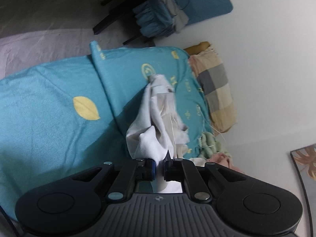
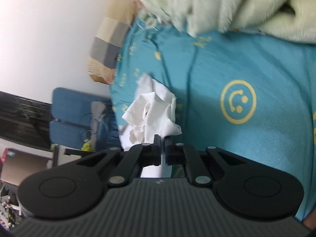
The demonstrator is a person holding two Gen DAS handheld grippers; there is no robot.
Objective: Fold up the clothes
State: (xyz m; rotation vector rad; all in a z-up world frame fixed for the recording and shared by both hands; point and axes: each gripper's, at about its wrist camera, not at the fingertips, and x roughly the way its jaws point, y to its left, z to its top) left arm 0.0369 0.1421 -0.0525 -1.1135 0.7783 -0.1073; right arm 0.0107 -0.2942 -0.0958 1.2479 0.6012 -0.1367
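**Both grippers on the cloth, folding yet to start**

While the white cloth [image 1: 156, 118] hangs bunched and twisted, the left gripper [image 1: 159, 167] has its jaws pinched narrow on one end of it, fabric squeezed between the pads and trailing away ahead of the fingers over the teal bedspread [image 1: 49, 102]. And the right gripper [image 2: 162, 146] has the same story: jaws drawn tight together, white cloth [image 2: 154, 110] caught between them and billowing out in front in a crumpled heap.

So where are we? Very early, by my reading. The cloth is off the bed at both gripped ends, but no clean edge, no flat panel, no crease shows anywhere. It looks like a grab-and-lift to shake the piece open.

Still to come, I'd judge: spread it out, lay it flat on the bedspread ahead, then make the folds themselves.

Beyond the right gripper, at the far top, a pale green fleece [image 2: 237, 6] sits piled up, and a checked cloth [image 1: 215, 90] lies off to the right of the left gripper. Whether those are in the queue, I can't say.
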